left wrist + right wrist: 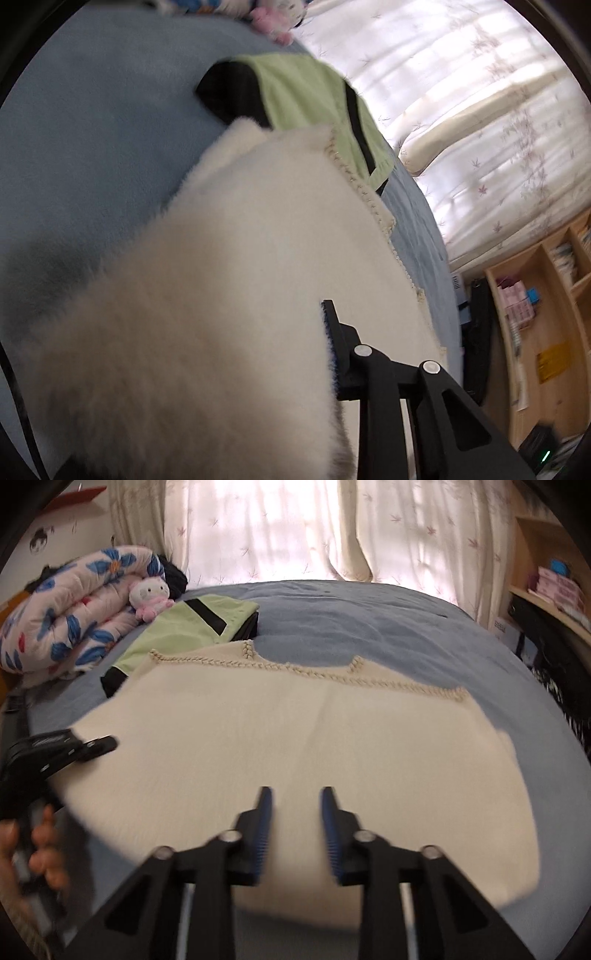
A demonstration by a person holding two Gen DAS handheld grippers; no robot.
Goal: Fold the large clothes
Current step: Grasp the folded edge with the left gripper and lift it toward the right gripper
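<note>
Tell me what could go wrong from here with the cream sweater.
1. The left gripper grips the cream sweater only at its edge, so the thick fabric may slip out.
2. The sweater's corner overlaps the folded green garment, so lifting may drag it.
3. The right gripper hovers open, leaving that side unheld, so the fold may skew.

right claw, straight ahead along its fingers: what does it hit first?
Most likely the cream sweater. The right claw is open, nothing between its fingers, and points across the sweater spread on the blue bed. Height above the fabric is unclear, so contact could come near the braided hem.
</note>
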